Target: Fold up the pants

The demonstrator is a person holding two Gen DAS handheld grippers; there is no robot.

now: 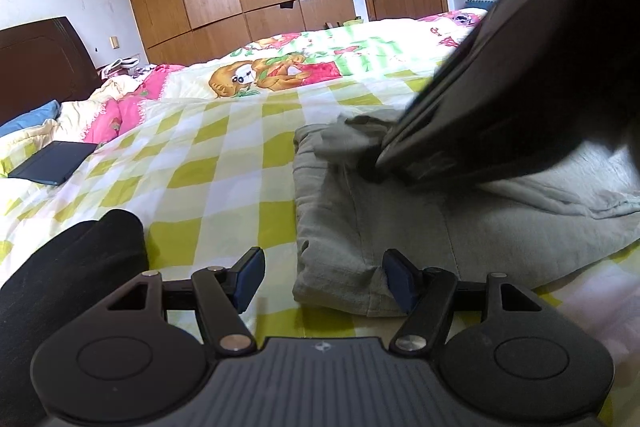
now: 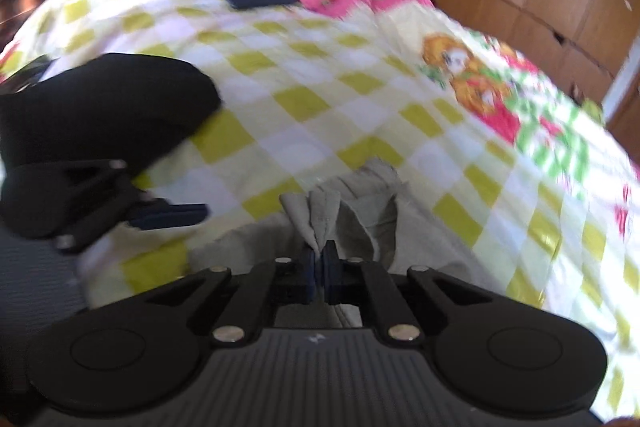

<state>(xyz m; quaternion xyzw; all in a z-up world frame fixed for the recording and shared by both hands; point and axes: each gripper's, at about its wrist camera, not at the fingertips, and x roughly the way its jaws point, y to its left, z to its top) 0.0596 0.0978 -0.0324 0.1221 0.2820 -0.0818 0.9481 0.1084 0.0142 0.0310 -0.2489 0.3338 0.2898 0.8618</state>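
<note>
In the left wrist view, bare checked quilt [image 1: 224, 163] fills the frame's centre and left, open to pass. The right gripper [image 1: 376, 167] crosses from upper right, blocking there. 1 dark flat case [image 1: 52, 163] lies at left; a black cloth [image 1: 80, 267] sits lower left.

Bright daylight; right view motion-blurred; fisheye edges warped, vignetted.

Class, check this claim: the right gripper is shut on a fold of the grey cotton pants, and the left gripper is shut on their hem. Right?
Not quite. The left gripper is open, as the left wrist view shows; the right gripper does pinch the grey cotton pants.
</note>
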